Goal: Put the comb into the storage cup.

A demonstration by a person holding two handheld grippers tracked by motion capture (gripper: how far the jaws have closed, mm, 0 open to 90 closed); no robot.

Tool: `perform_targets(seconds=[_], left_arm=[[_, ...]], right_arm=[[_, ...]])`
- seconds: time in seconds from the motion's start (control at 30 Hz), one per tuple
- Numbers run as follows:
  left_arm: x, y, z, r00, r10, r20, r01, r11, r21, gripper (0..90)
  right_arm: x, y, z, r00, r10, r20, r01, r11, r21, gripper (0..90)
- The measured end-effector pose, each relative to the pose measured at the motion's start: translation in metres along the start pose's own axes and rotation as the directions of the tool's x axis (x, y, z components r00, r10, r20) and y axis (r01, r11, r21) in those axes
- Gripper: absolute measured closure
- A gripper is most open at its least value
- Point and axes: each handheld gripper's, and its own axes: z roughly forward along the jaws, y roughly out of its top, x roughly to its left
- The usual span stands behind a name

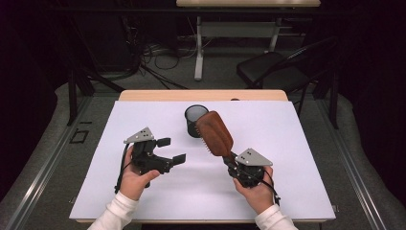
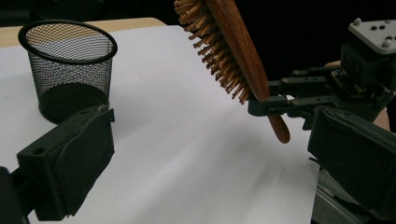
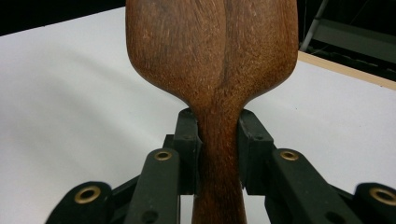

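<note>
Right claw (image 1: 230, 159) grips hairbrush (image 1: 215, 133) beside mesh cup (image 1: 193, 120).

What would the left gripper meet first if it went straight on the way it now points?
Probably the wooden hairbrush clamped in the right gripper: both sit ahead between the left gripper's open fingers, the mesh cup off to one side. Depth is hard to judge.

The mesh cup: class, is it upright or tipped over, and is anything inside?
Upright and empty. The mesh cup stands on its base on the white table, rim up; through the mesh, only its dark bottom shows.
</note>
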Motion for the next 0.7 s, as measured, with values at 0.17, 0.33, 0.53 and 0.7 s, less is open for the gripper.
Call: perform_targets(seconds=[0.17, 0.33, 0.53, 0.7], left_arm=[[0.004, 0.005, 0.004, 0.9994, -0.035, 0.002, 0.035, 0.9993, -0.014, 0.5], [0.006, 0.009, 0.01, 0.9984, -0.055, -0.013, 0.055, 0.9985, 0.001, 0.6], [0.008, 0.012, 0.019, 0.9972, -0.074, -0.011, 0.074, 0.997, 0.024, 0.7], [0.008, 0.014, 0.027, 0.9962, -0.087, -0.003, 0.087, 0.995, 0.049, 0.9]], right_arm=[[0.0, 0.0, 0.0, 1.0, -0.003, 0.002, 0.003, 1.0, -0.004, 72.4], [0.001, 0.0, 0.0, 1.0, -0.005, 0.003, 0.005, 1.0, -0.006, 72.4], [0.002, 0.0, 0.001, 1.0, -0.008, 0.0, 0.008, 1.0, -0.003, 72.4], [0.002, 0.0, 0.0, 0.9999, -0.011, 0.0, 0.011, 1.0, -0.007, 72.4]])
